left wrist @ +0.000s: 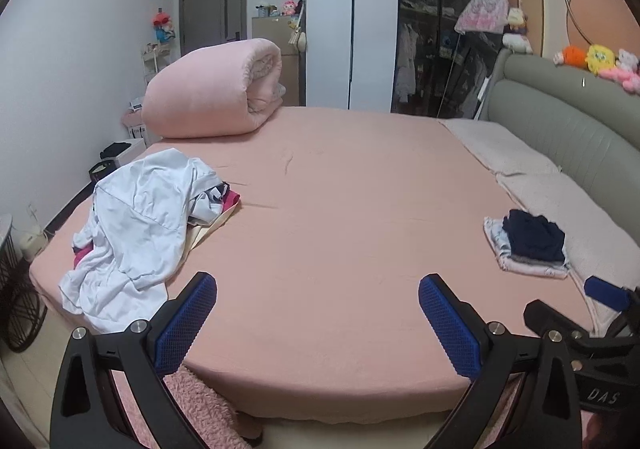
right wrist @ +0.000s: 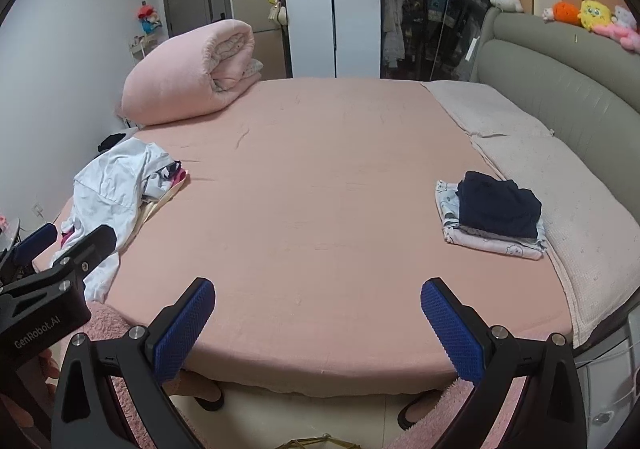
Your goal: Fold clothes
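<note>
Grippers both held level at the near edge of the bed (left wrist: 340,209), pointing fwd across the pink sheet, side by side. Left gripper (left wrist: 318,323) has its jaws spread wide, blue pads (left wrist: 186,323) apart w/ nothing between them; right gripper (right wrist: 318,325) same, jaws wide, empty. Each shows at the edge of the other's view, so they sit close together.

Unfolded clothes pile (left wrist: 136,225) lies on the left part of the bed near the edge: white garment on top, bits of pink, dark & cream fabric under it. Folded stack (right wrist: 494,215) sits on the right part, just beside the pillows (right wrist: 560,177), navy piece on top of pale printed ones. Middle of the bed between pile & stack is bare sheet. Rolled pink duvet (left wrist: 212,89) at far left corner. Person's feet in dark shoes (right wrist: 210,401) visible on the floor below the right gripper
</note>
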Demonstrator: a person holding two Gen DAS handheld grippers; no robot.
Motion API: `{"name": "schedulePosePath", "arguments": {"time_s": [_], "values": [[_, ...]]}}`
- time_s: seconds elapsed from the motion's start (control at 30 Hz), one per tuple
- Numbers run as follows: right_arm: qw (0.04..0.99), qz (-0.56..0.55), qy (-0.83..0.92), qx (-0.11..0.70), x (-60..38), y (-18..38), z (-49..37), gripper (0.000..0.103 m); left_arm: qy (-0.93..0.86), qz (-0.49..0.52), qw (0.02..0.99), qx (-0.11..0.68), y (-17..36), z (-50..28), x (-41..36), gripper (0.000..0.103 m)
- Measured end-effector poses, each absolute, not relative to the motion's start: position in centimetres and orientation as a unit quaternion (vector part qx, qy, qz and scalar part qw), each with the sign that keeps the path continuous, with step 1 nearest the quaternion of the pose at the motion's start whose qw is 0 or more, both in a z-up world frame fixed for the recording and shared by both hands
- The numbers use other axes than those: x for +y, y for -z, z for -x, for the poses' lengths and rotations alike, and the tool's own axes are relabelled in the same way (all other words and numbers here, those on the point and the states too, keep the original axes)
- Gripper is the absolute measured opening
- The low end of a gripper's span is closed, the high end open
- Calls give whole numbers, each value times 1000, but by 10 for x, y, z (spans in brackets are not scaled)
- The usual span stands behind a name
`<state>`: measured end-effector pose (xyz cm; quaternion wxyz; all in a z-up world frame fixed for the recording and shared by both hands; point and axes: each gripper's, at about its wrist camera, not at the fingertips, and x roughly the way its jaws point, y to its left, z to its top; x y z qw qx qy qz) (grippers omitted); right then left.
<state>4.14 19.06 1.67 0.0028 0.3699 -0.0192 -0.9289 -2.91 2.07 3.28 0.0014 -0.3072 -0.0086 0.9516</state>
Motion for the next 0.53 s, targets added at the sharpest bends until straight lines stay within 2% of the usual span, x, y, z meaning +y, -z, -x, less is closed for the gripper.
{"name": "schedulePosePath", "arguments": {"time_s": [0.53], "values": [[14, -369, 929, -21, 188, -18, -42, 103, -951, 310, -3, -13, -28, 26, 18, 103]]}}
